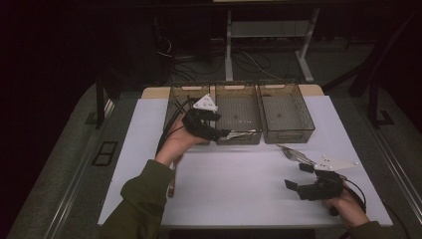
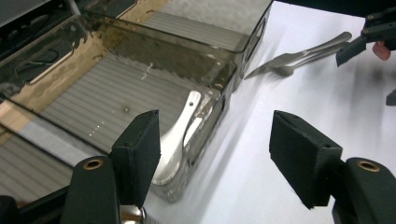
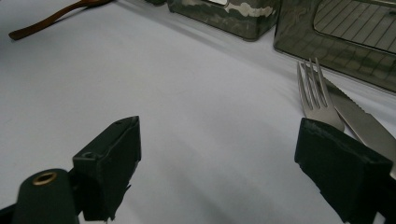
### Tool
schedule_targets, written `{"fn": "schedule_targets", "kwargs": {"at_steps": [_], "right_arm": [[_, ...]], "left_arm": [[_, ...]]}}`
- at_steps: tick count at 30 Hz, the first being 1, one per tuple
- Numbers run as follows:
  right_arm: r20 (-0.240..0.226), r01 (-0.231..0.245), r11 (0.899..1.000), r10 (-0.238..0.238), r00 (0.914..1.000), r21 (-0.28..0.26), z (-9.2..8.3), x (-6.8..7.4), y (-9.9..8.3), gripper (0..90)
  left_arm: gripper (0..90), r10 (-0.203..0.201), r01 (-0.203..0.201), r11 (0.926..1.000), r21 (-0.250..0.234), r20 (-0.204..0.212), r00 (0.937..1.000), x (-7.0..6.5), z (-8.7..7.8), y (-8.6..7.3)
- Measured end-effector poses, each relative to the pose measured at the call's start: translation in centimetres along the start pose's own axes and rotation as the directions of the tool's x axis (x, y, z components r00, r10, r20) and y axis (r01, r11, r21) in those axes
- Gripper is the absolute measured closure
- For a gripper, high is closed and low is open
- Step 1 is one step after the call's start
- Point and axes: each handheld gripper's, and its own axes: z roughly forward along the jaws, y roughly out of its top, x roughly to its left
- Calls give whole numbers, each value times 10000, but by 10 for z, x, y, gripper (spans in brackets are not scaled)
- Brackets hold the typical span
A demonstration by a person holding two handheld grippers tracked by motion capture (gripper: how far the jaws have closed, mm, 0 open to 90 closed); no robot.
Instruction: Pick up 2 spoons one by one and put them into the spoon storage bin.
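1. Lying in the middle bin [image 1: 239,113] of three smoky clear bins at the far edge of the table [image 1: 249,189], the metal spoon [image 2: 180,140] leans with its handle up against the bin's near wall; in the left gripper view its bowl sits low, just beyond the left pad.
2. The left tongs [image 1: 226,133] hover at that bin's near wall, jaws well apart and holding nothing, so the spoon looks released.
3. To finish this step well, I judge the left tongs should lift clear of the bin rim without nudging the wall, since the spoon only leans there and could slip.
4. The left hand [image 1: 175,142] reaches forward from a green sleeve, with the gripper pointing toward the right of the high view.
5. A fork [image 3: 316,95] and a knife [image 3: 359,119] lie side by side on the table in front of the right-hand bin [image 1: 286,112], likely next.
6. The right tongs [image 1: 298,175] rest low near the table's front right, jaws wide and empty, aimed at the fork.
7. A brown wooden utensil [image 1: 171,181] lies by the left forearm.
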Motion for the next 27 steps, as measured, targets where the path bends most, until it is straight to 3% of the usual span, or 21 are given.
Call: {"fn": "schedule_targets", "kwargs": {"at_steps": [4,12,20,27], "right_arm": [[8,19,10000,-19,10000,4,0,0,0,140],[43,5,10000,-5,10000,11,0,0,0,140],[62,-26,10000,26,10000,10,0,0,0,140],[55,-47,10000,47,10000,18,0,0,0,140]], "left_arm": [[322,-7,11,9998,183,-254,9997,-5,-8,-14],[403,-585,617,9975,346,-875,9944,-8,-21,-52],[631,-1217,1324,9892,628,-1508,9810,-4,-33,-86],[865,-1764,1980,9753,980,-1938,9650,6,-41,-111]]}}
